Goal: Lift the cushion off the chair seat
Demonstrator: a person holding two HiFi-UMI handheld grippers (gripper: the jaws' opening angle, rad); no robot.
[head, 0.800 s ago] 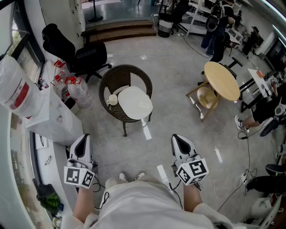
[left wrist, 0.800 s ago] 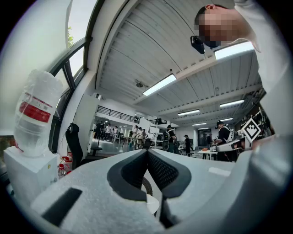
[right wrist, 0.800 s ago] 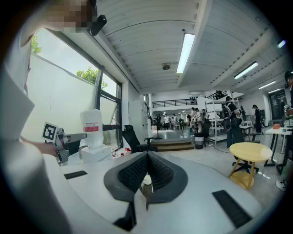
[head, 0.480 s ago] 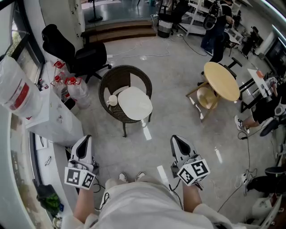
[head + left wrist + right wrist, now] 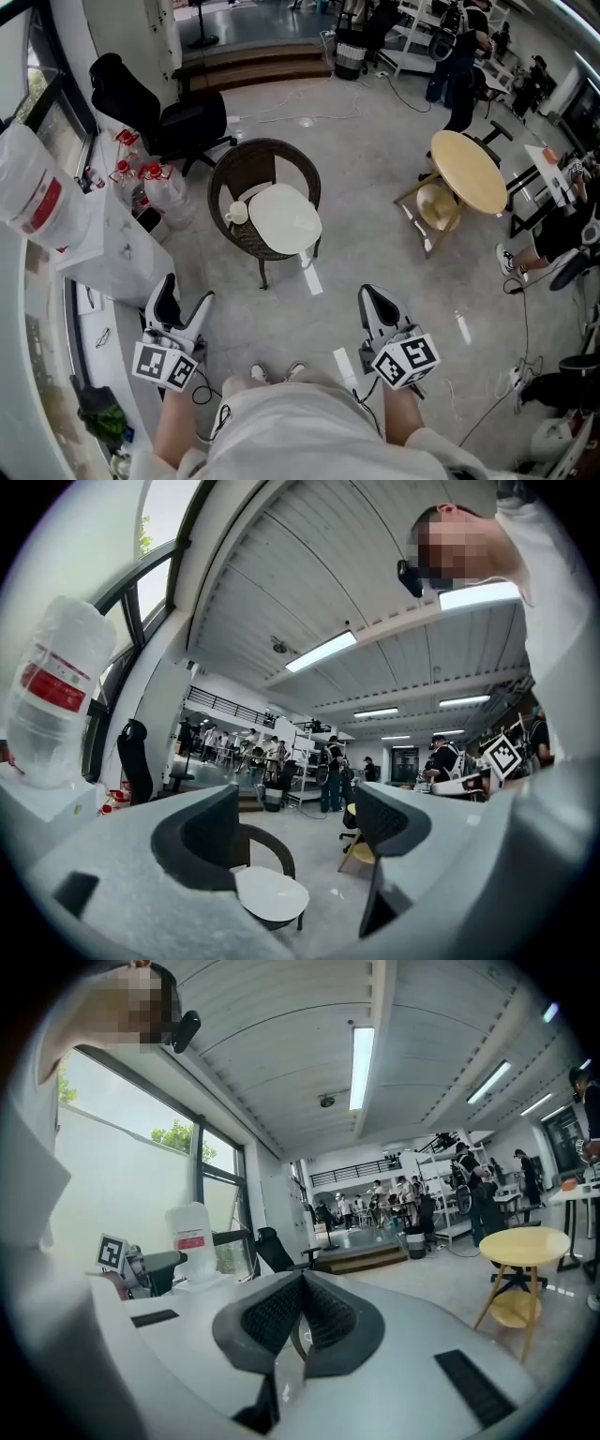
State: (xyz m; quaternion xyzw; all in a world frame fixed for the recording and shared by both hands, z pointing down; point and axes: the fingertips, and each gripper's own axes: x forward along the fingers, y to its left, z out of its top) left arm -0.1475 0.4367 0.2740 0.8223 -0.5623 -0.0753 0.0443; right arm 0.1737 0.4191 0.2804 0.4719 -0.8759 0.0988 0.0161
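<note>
A white cushion (image 5: 284, 217) lies on the seat of a dark wicker chair (image 5: 242, 169), a few steps ahead of me on the concrete floor. Beside it on the seat sits a small white cup-like object (image 5: 234, 213). My left gripper (image 5: 186, 292) is held near my body, well short of the chair, with its jaws open and nothing between them. In the left gripper view the cushion (image 5: 272, 895) and chair (image 5: 277, 852) show far off between the left gripper's (image 5: 295, 825) spread jaws. My right gripper (image 5: 372, 295) is shut and empty. The right gripper (image 5: 300, 1321) points past the chair.
A water dispenser with a big bottle (image 5: 37, 187) and red-capped bottles (image 5: 141, 178) stand at the left. A black office chair (image 5: 169, 112) is behind the wicker chair. A round wooden table (image 5: 466, 169) stands at the right. White tape strips (image 5: 309, 277) mark the floor.
My left gripper's jaws have opened from shut. Both hands have stayed near my body, and the cushion has not moved.
</note>
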